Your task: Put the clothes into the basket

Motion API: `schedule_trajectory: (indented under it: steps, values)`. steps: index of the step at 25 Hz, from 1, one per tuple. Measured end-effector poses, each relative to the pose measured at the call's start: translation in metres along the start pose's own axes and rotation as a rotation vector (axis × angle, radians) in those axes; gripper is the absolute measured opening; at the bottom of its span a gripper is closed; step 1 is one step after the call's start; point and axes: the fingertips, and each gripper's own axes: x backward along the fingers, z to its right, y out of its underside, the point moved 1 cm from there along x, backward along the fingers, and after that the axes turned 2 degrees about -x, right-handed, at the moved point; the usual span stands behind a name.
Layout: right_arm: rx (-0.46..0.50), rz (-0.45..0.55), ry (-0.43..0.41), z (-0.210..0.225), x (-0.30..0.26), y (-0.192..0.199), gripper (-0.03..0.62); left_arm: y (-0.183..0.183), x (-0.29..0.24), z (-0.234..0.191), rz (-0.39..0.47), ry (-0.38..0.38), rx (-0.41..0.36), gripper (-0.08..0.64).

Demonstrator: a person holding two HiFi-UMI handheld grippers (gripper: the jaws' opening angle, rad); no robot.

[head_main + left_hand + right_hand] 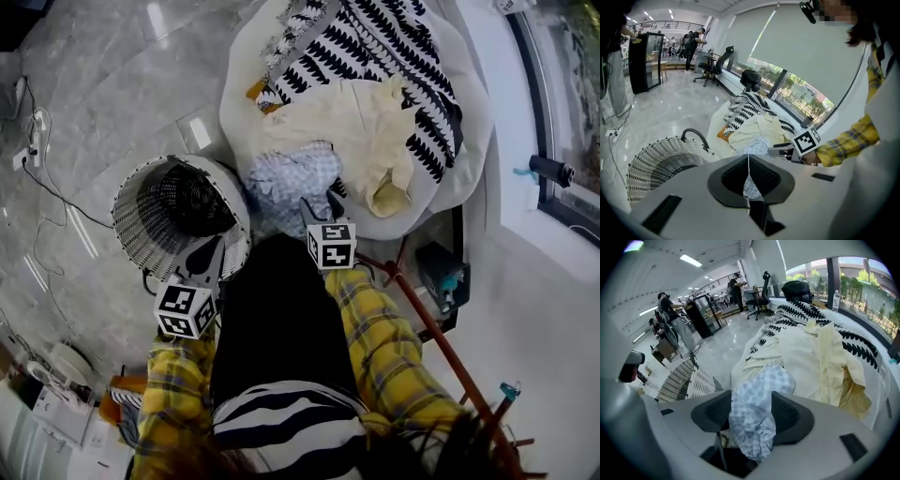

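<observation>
A white wicker basket (pixel 141 225) with a dark inside stands on the floor at the left. Beside it a white beanbag (pixel 469 103) holds a blue checked garment (pixel 292 180), a cream garment (pixel 361 131) and a black-and-white patterned one (pixel 384 42). My right gripper (pixel 321 202) is down on the checked garment (pixel 757 404), jaws open, with the cloth bunched between them. My left gripper (pixel 208 255) hangs over the basket's near rim (pixel 661 154), its jaws (pixel 749 161) shut with nothing held.
A red-brown metal frame (pixel 436 333) and a teal object (pixel 448 281) sit right of my legs. Cables and a power strip (pixel 37 131) lie on the grey floor at the left. A window ledge (pixel 525 141) runs along the right. Office chairs (pixel 715 65) and people stand far back.
</observation>
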Motion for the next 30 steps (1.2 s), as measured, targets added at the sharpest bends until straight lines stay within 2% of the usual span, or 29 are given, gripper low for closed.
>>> schedule_trajectory:
  steps: [8, 17, 25, 28, 30]
  values:
    - [-0.006, -0.019, 0.042, 0.019, -0.056, 0.006, 0.275, 0.014, -0.019, -0.011, -0.001, -0.012, 0.022, 0.02]
    - [0.074, -0.074, 0.069, 0.015, -0.106, 0.034, 0.296, 0.03, -0.034, -0.029, 0.029, -0.003, 0.046, 0.02]
    - [0.091, -0.14, 0.075, 0.005, -0.14, 0.06, 0.302, 0.048, -0.039, -0.039, 0.039, 0.005, 0.077, 0.02]
    - [0.111, -0.192, 0.114, 0.007, -0.152, 0.072, 0.298, 0.053, -0.042, -0.043, 0.042, 0.007, 0.078, 0.02]
    - [0.136, -0.236, 0.141, 0.008, -0.16, 0.081, 0.254, 0.057, -0.042, -0.045, 0.044, 0.006, 0.083, 0.02]
